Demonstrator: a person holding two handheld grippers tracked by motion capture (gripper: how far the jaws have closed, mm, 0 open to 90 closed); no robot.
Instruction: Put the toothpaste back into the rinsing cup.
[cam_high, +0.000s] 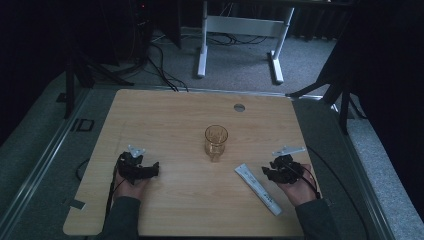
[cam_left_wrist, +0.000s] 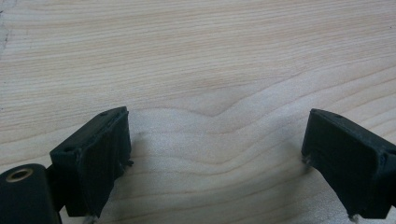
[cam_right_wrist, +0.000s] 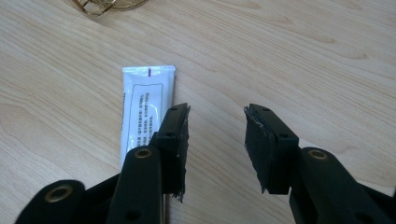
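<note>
On the wooden table (cam_high: 165, 115), both grippers rest with jaws apart and empty: left gripper (cam_left_wrist: 215, 154) over bare wood, right gripper (cam_right_wrist: 217, 140) just beside the white tube (cam_right_wrist: 144, 112). Reaching carelessly forward could, I judge, topple the upright glass (cam_high: 216, 142) standing mid-table.

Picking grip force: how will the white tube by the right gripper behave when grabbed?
The white tube lies flat with a crimped end, so it probably squashes and sags rather than rolls. Its glossy skin may slip in the right gripper, open beside it.
</note>
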